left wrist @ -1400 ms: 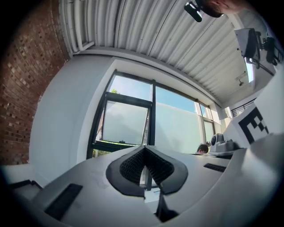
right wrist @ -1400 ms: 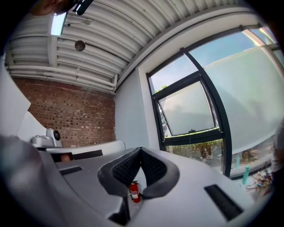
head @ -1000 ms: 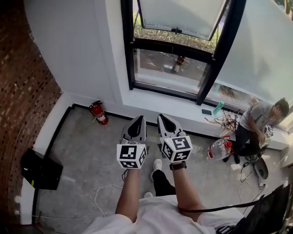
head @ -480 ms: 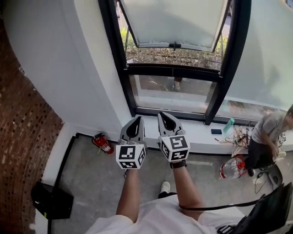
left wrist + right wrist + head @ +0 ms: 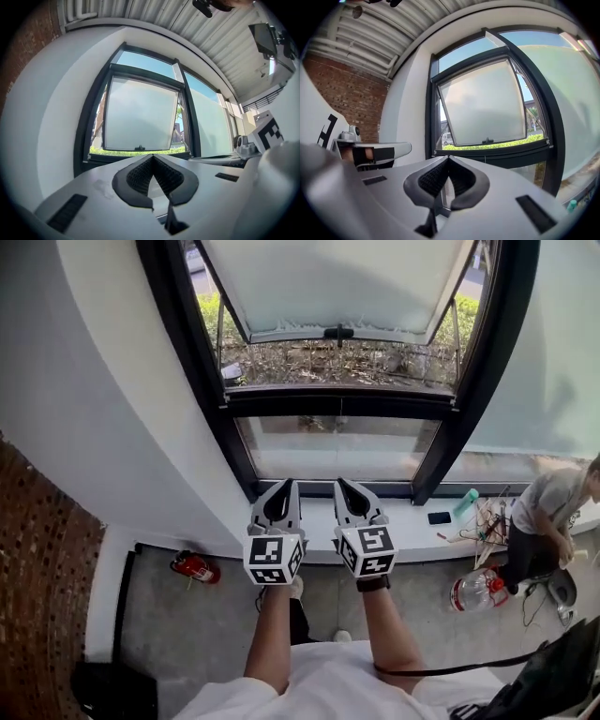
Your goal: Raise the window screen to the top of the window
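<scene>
My left gripper (image 5: 152, 158) has its jaws pressed together with nothing between them. My right gripper (image 5: 447, 159) is the same, closed and empty. The two sit side by side, facing the window. The window screen (image 5: 337, 287) is ahead and higher up, well apart from both tips. Its bottom edge, with a small black handle (image 5: 337, 333), sits partway up the black window frame (image 5: 187, 362).

Concrete floor (image 5: 202, 634), red fire extinguisher (image 5: 195, 567), clear water jug (image 5: 473, 591)
</scene>
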Demonstrator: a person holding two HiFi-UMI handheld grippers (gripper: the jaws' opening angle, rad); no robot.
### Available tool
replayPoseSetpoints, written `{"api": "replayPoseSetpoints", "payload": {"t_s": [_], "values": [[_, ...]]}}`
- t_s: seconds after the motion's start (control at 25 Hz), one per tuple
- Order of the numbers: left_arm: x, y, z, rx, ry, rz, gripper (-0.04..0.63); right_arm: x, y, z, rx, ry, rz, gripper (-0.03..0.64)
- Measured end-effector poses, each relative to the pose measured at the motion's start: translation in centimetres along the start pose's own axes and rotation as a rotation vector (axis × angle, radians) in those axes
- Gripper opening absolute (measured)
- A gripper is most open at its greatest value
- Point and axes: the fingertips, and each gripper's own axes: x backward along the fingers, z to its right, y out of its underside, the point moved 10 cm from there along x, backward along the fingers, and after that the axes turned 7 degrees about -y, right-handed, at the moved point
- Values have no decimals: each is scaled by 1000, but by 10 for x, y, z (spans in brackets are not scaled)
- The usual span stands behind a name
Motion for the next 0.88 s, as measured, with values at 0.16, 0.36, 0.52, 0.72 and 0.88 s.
{"api": "replayPoseSetpoints", "payload": {"t_s": [0.16, 0.36, 0.52, 0.72, 0.88], "values": [[-93, -10, -28, -8, 133, 44, -3, -71, -14, 48, -21, 112, 42, 2], [-184, -40, -79, 4, 222, 96, -3, -152, -68, 78, 29, 208, 125, 2], [-225, -23, -96, 19, 282, 46, -3, -189, -54, 85, 32, 238, 67, 2], [-268, 2, -85, -65, 382, -13, -3, -214, -39, 121, 33, 221, 23, 2], [-298, 22, -78, -394, 419, -60, -3, -218, -38, 140, 52, 176, 11, 2]]}}
